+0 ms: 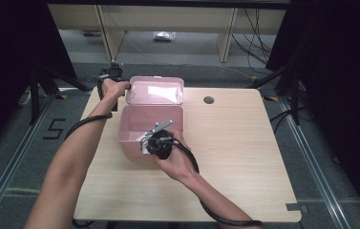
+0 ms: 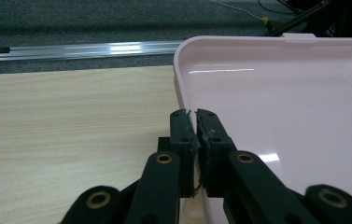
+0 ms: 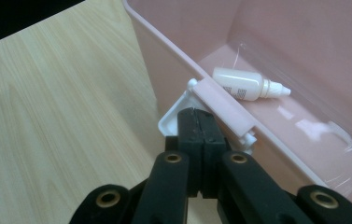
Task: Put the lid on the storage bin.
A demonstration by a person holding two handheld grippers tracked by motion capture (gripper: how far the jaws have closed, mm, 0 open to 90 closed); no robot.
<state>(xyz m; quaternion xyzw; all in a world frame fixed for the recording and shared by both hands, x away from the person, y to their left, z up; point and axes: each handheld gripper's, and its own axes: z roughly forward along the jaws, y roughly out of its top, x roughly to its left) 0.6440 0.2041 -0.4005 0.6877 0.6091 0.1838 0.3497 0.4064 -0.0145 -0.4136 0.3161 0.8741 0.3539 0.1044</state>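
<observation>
One pink box [image 1: 134,138], one white bottle [image 3: 246,85] inside, left jaws pinching lid [image 2: 276,93] rim, right jaws clamping latch [image 3: 222,109]

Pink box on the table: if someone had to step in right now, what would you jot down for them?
Left gripper: shut on the rim of the open lid.
Right gripper: shut on the white latch at the front wall of the pink box.
Small white bottle lies inside the box.
Done: bottle in, lid gripped.
Left, probably: swing the lid down and fasten the latch.
</observation>
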